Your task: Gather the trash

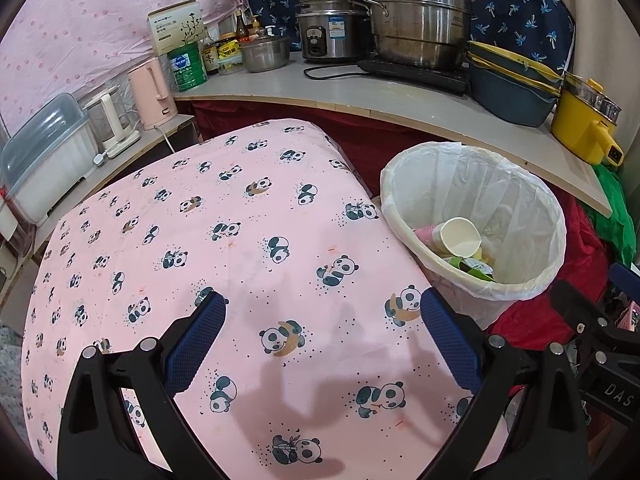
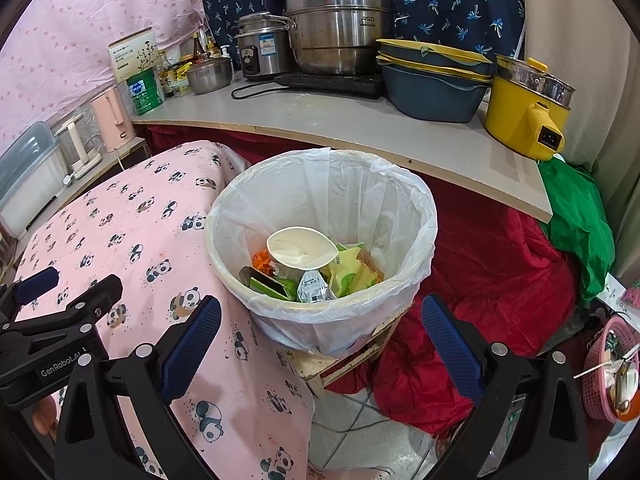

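A bin lined with a white bag (image 1: 516,184) (image 2: 404,200) stands on a small wooden stool beside the table. Inside lie a crushed paper cup (image 1: 458,236) (image 2: 300,249), green and yellow wrappers (image 2: 348,274) and a silver pouch (image 2: 314,288). My left gripper (image 1: 322,332) hovers open over the pink panda tablecloth (image 1: 224,248), holding nothing. My right gripper (image 2: 320,336) is open and empty just in front of the bin, above its near rim. The left gripper's fingers (image 2: 36,282) show at the left edge of the right wrist view.
A grey shelf (image 1: 360,96) behind carries steel pots (image 1: 420,20), a rice cooker (image 1: 328,32), stacked blue-yellow basins (image 1: 512,88), a yellow electric pot (image 1: 588,120), jars and a green tin. A pink kettle (image 1: 152,92) stands left. Red cloth (image 2: 480,280) and a pink basket (image 2: 612,372) lie on the right.
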The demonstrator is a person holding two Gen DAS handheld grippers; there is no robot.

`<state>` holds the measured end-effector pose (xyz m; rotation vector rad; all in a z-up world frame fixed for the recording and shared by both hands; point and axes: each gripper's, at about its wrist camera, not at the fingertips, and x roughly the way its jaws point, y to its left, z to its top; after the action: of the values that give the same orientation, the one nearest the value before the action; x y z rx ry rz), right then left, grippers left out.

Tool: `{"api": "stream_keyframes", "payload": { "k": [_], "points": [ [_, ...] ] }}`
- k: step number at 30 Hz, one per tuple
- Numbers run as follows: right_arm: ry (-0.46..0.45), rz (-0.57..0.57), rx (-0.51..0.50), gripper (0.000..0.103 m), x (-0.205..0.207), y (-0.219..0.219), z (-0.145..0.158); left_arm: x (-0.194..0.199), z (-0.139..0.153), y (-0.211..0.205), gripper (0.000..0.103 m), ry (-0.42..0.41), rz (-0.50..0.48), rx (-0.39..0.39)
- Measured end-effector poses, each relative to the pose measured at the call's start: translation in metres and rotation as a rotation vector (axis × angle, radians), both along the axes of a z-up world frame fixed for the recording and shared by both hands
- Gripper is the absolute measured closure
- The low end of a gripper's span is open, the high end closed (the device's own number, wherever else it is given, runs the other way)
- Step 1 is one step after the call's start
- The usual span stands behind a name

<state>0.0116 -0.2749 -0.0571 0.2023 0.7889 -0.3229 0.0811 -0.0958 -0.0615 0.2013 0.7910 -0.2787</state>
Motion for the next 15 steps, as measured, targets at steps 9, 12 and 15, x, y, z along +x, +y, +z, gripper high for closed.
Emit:
{"api": "stream_keyframes", "payload": {
  "k": [9,12,15],
  "points": [
    [0.004,0.003,0.001,0.006,0.0,0.0012,-0.0012,0.0,0.0002,-0.0002,0.009,-0.001,-0.003,0.001],
    [0.004,0.002,0.003,0.006,0.0,0.0012,-0.0014,0.0,0.0001,-0.0005,0.009,-0.001,-0.003,0.001],
    [0.004,0.003,0.001,0.006,0.0003,0.0011,-0.0016,0.0,0.0001,-0.0014,0.009,-0.003,-0.006,0.006]
  ]
}}
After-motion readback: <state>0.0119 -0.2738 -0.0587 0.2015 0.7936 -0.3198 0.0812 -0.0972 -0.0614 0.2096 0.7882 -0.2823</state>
